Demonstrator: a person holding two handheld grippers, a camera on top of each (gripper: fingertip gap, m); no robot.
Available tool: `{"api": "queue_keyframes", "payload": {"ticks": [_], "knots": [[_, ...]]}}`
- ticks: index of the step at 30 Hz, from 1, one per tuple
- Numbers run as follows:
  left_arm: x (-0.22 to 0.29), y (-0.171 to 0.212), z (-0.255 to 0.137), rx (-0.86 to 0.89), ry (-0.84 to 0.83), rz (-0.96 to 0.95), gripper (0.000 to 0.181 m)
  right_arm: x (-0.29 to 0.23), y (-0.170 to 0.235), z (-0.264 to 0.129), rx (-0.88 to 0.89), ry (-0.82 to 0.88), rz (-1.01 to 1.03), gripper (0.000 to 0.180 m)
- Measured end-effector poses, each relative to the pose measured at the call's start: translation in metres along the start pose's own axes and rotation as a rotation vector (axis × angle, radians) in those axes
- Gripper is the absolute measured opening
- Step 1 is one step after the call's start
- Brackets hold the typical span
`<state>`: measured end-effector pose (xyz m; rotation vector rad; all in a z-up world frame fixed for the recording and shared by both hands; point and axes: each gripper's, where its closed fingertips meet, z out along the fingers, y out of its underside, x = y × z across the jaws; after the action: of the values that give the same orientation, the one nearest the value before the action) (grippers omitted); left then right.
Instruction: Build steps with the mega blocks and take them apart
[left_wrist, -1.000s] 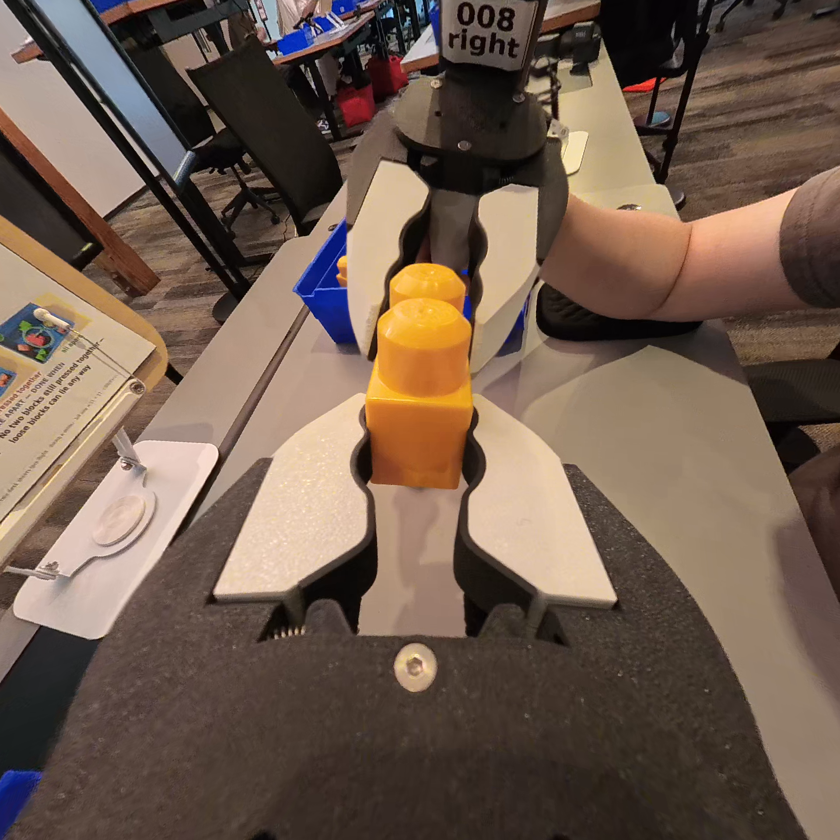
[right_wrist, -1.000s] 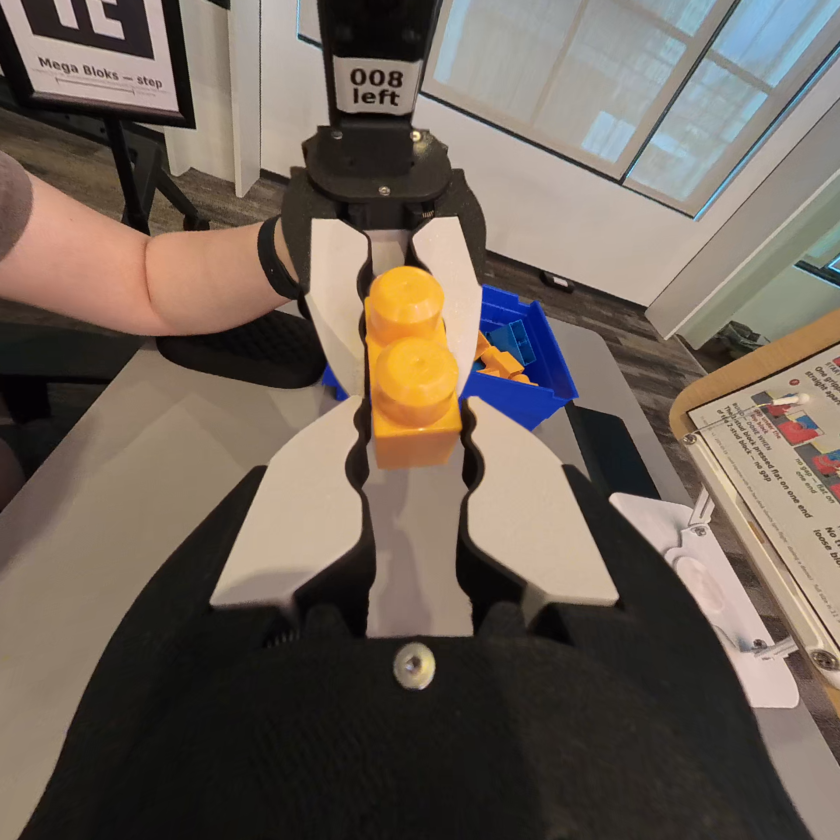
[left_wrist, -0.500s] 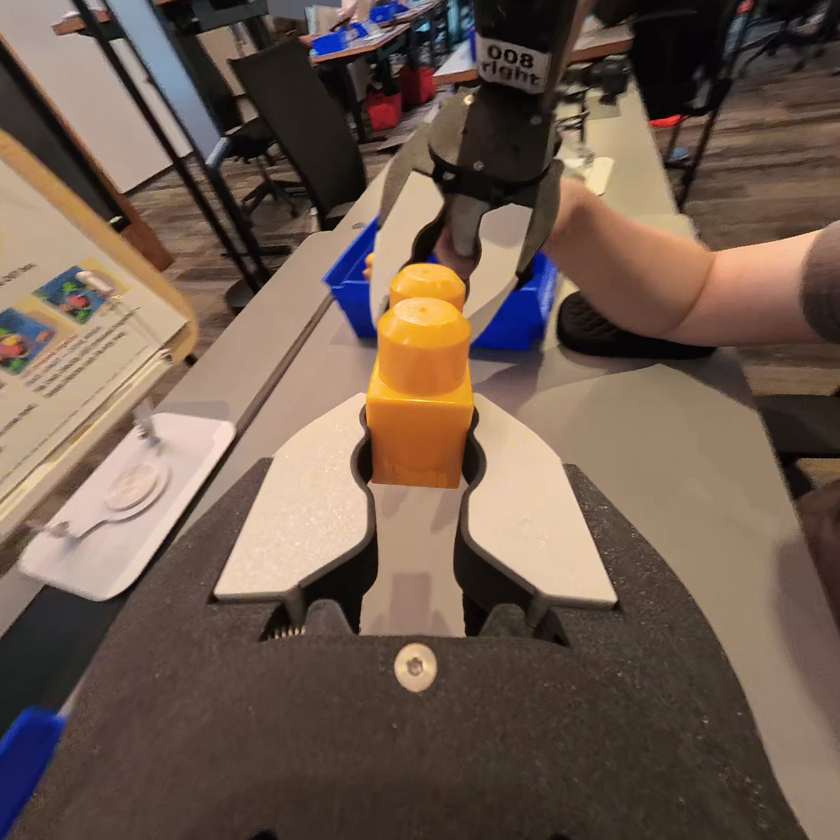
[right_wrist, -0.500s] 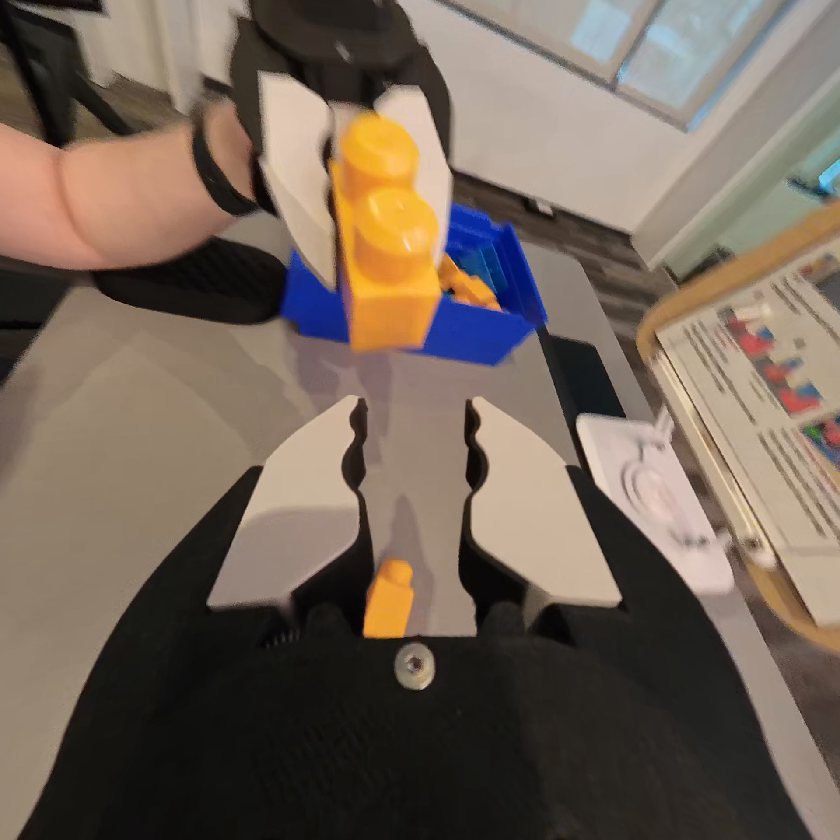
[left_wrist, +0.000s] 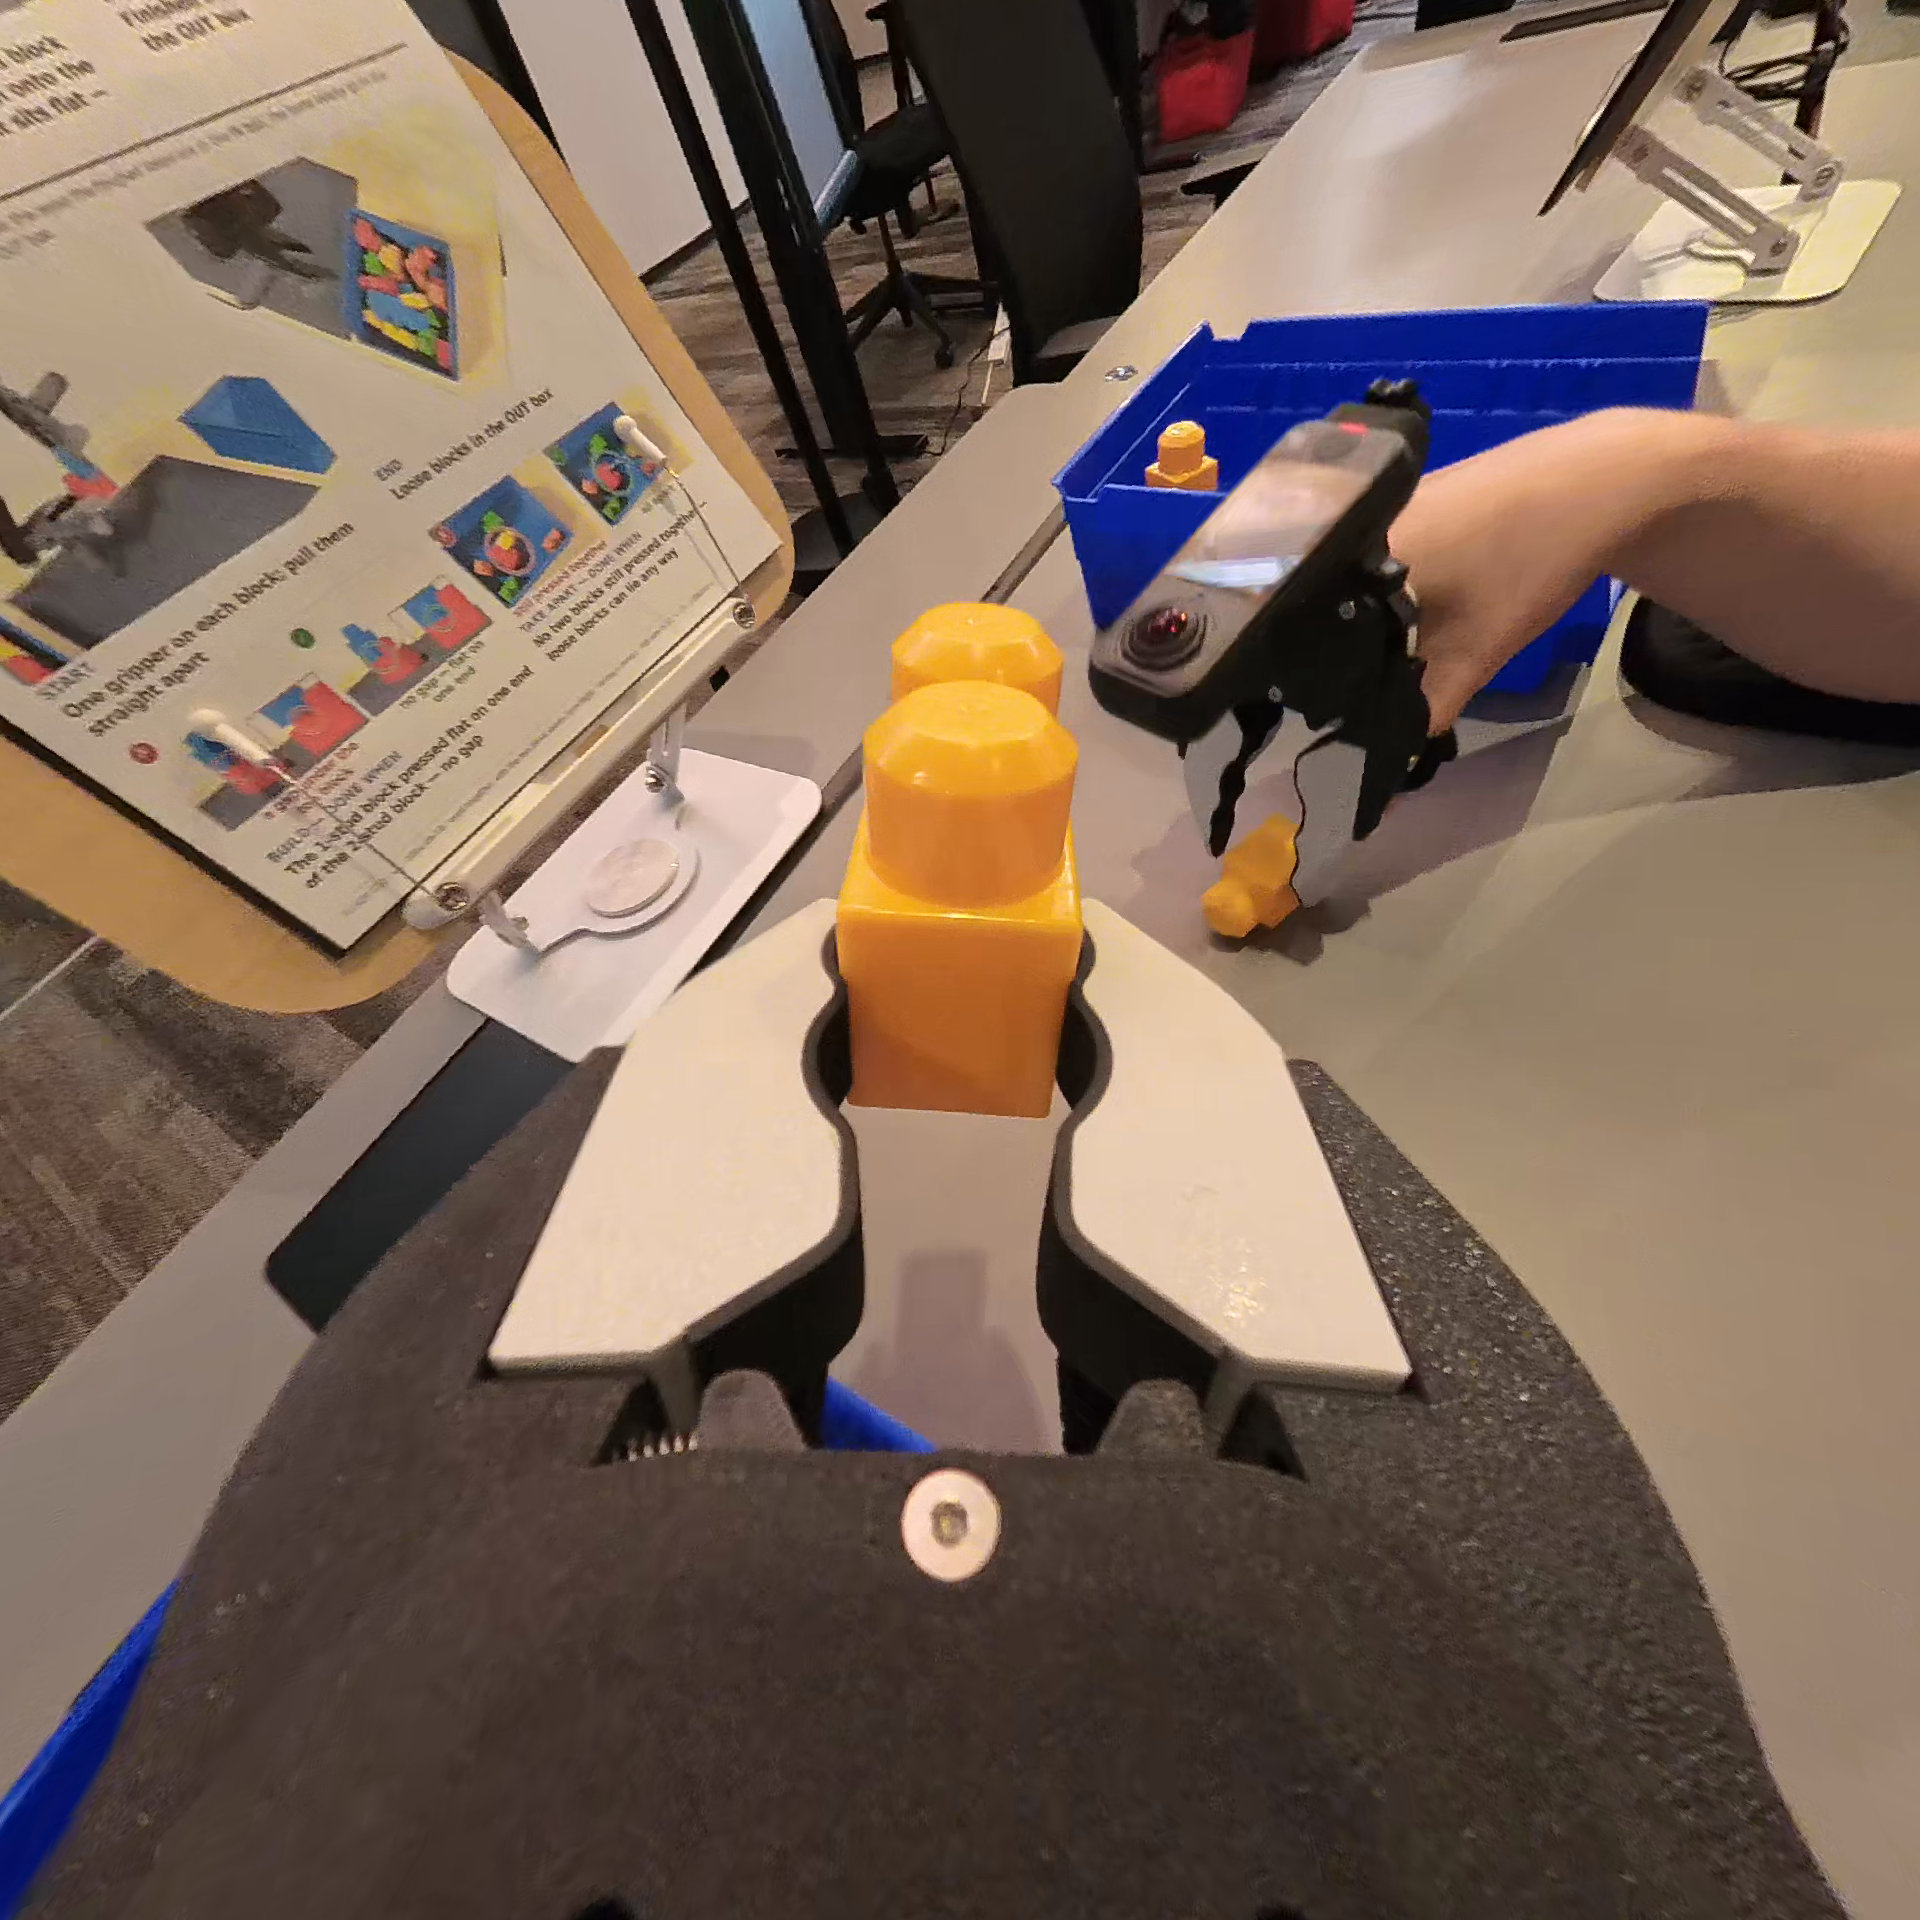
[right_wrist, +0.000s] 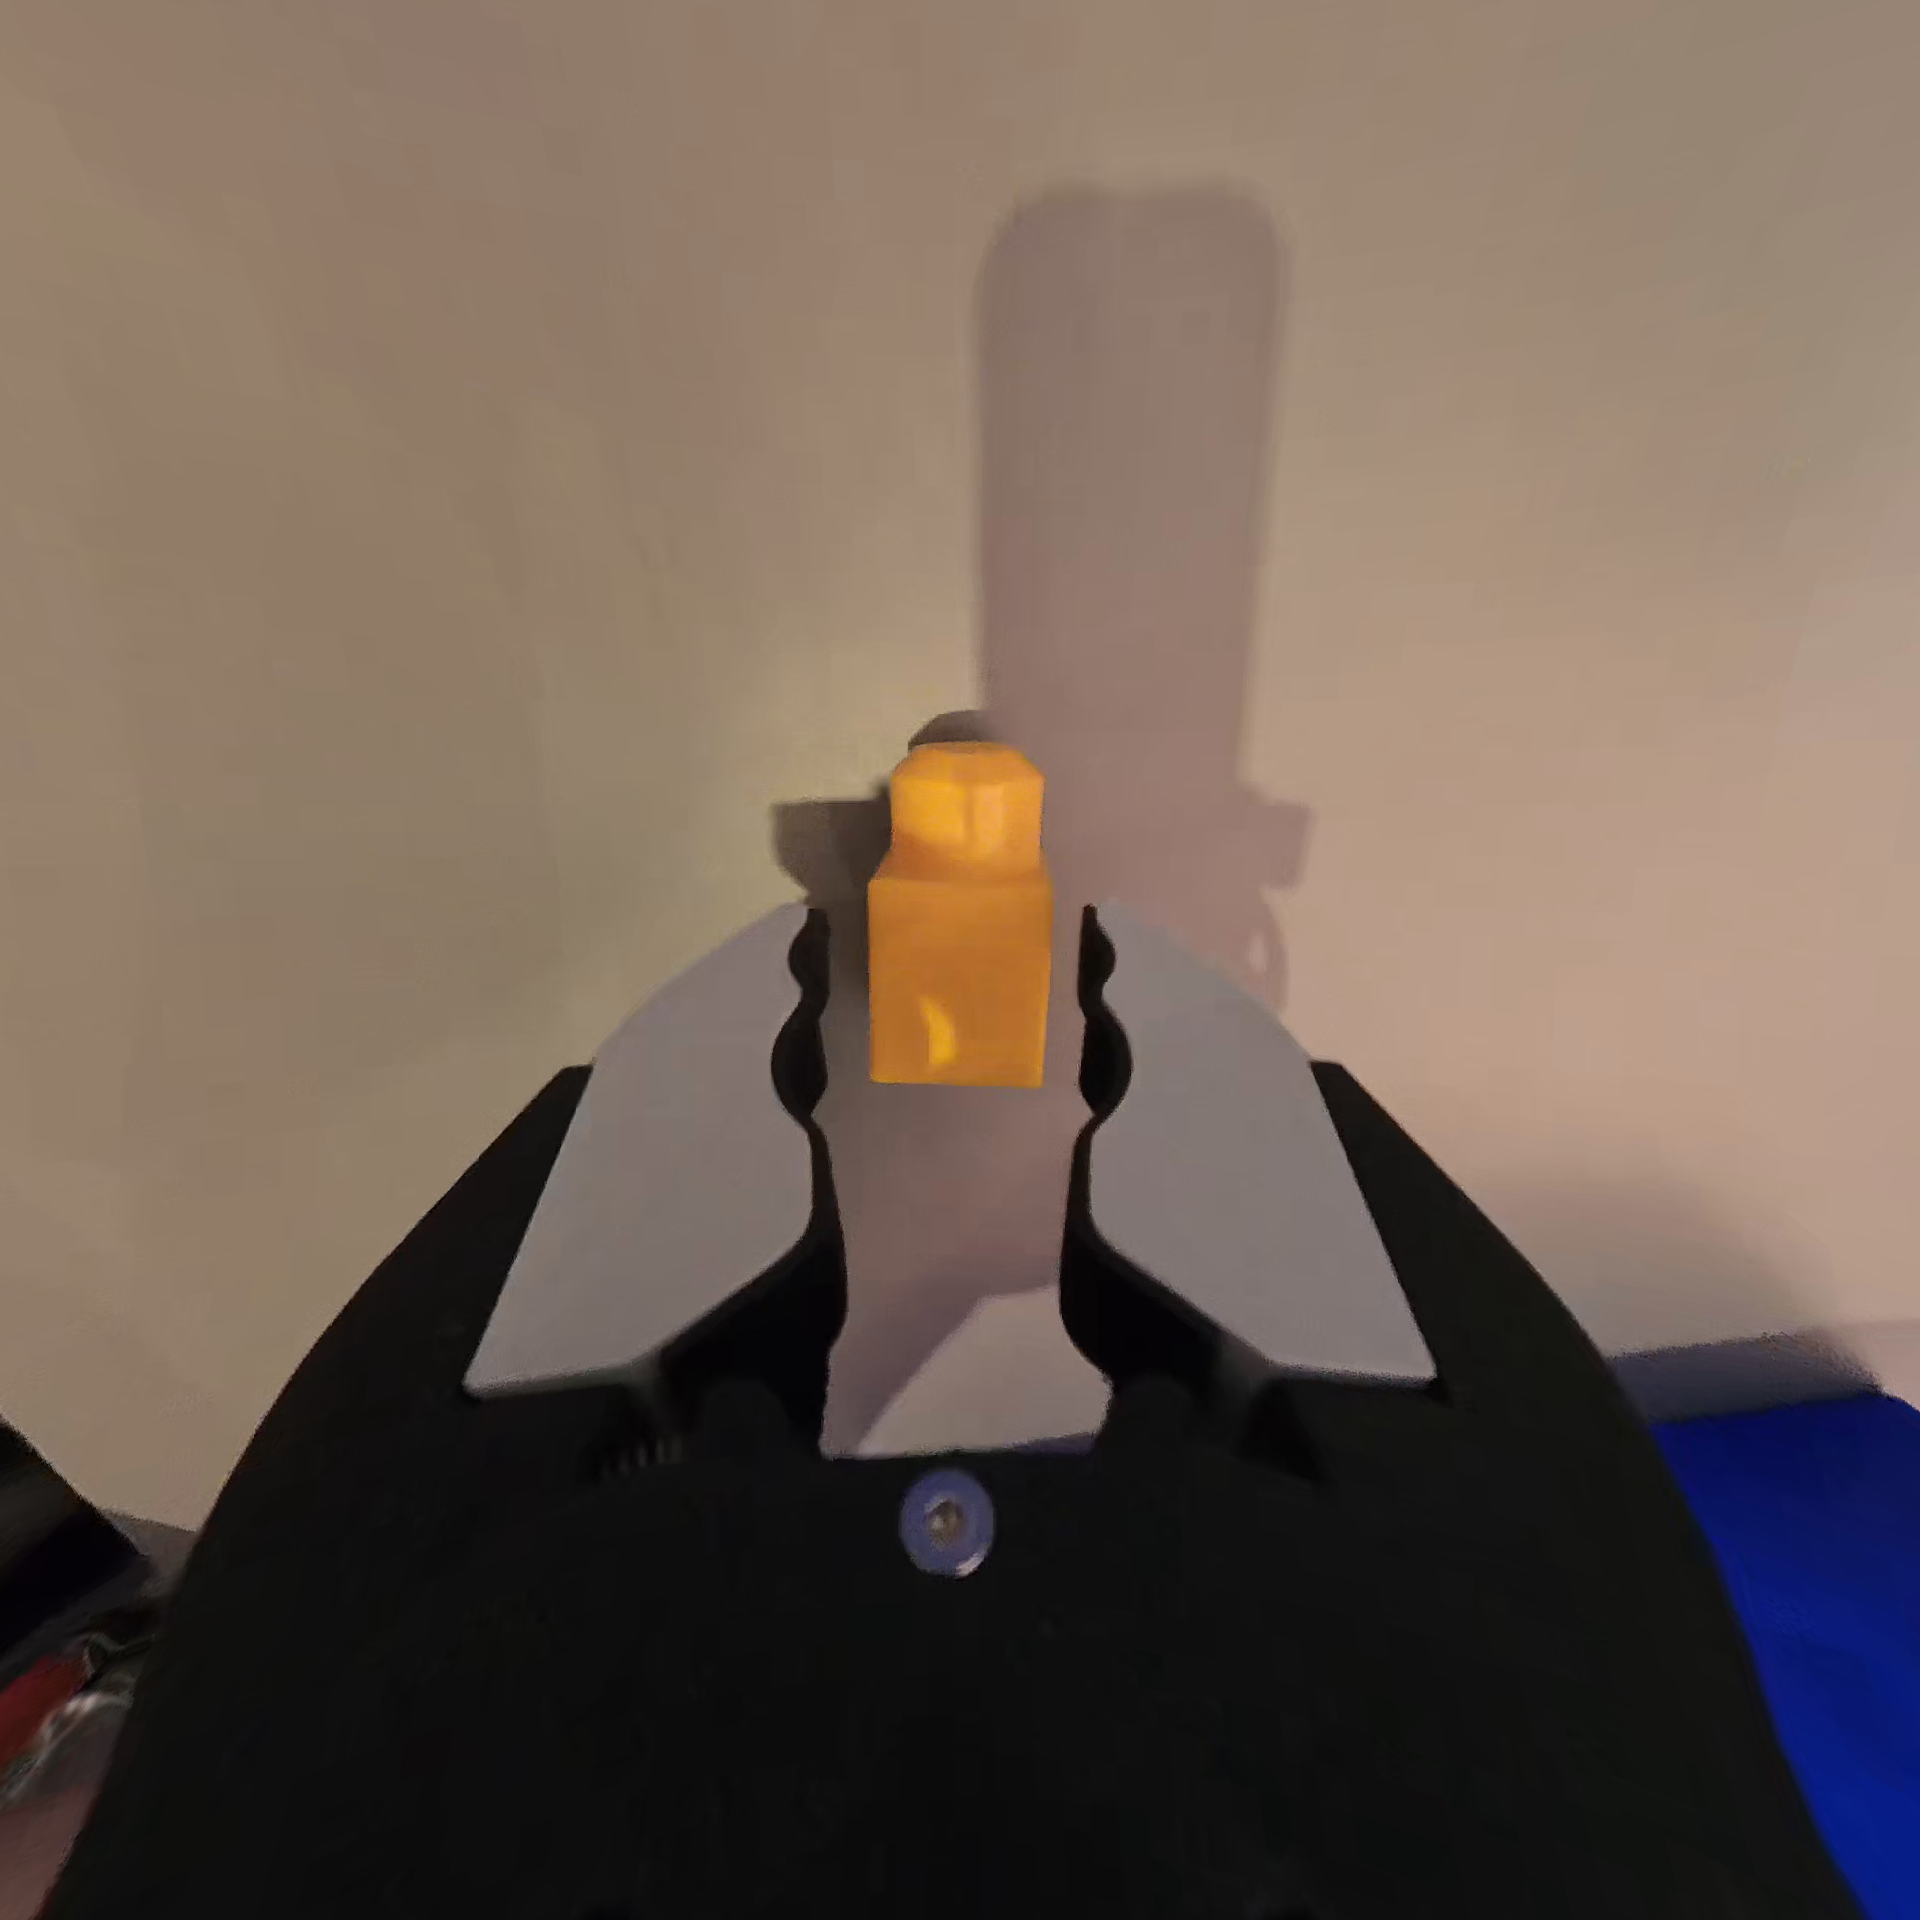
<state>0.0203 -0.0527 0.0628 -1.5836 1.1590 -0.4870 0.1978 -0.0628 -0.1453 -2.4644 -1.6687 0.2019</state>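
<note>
**Two Grippers, Two Orange Blocks on a Grey Table**

Left gripper (left_wrist: 958, 997) is clamped on a two-stud orange block (left_wrist: 961, 883), its grey fingers pressing the block's lower sides while both round studs stand upright, one behind the other toward 12 o'clock. At 2 o'clock from it, the right gripper (left_wrist: 1273, 852) points down at the grey table (left_wrist: 1558, 1091), held by a person's hand (left_wrist: 1496, 582), with a small one-stud orange block (left_wrist: 1247, 883) lying on its side between the fingertips. Seen from the right wrist view, that small block (right_wrist: 958, 966) sits between the right gripper (right_wrist: 951, 997) tips with narrow gaps on both sides, so the fingers are parted and not gripping; the frame is blurred. A blue bin (left_wrist: 1455, 384) at 1 o'clock holds another orange block (left_wrist: 1181, 468). An instruction board (left_wrist: 312, 468) on a white stand fills the 10 o'clock side, beyond the table's left edge. Bare tabletop spreads toward 3 and 4 o'clock.
</note>
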Motion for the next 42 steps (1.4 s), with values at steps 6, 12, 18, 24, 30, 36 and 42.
{"api": "queue_keyframes", "payload": {"ticks": [6, 12, 18, 24, 30, 36, 42], "knots": [[-0.001, -0.005, -0.011, 0.015, -0.008, 0.011, 0.036, 0.009, 0.006, 0.014, -0.074, 0.069, -0.023, 0.046], [0.010, -0.008, -0.004, 0.037, 0.053, -0.005, 0.036, 0.012, 0.004, -0.003, -0.030, 0.054, 0.016, 0.037], [0.057, -0.024, 0.024, 0.159, 0.356, -0.169, 0.036, 0.003, -0.067, -0.133, 0.780, -0.137, 0.091, 0.037], [0.090, -0.026, 0.058, 0.192, 0.502, -0.286, 0.036, -0.040, -0.079, -0.260, 1.492, -0.392, -0.021, 0.037], [0.105, -0.025, 0.071, 0.175, 0.515, -0.281, 0.036, -0.059, -0.095, -0.250, 1.518, -0.449, -0.002, 0.037], [0.107, -0.035, 0.067, 0.217, 0.517, -0.303, 0.036, -0.064, -0.104, -0.230, 1.462, -0.474, 0.002, 0.037], [0.110, -0.032, 0.066, 0.197, 0.563, -0.319, 0.036, -0.067, -0.102, -0.223, 1.379, -0.445, -0.021, 0.037]]}}
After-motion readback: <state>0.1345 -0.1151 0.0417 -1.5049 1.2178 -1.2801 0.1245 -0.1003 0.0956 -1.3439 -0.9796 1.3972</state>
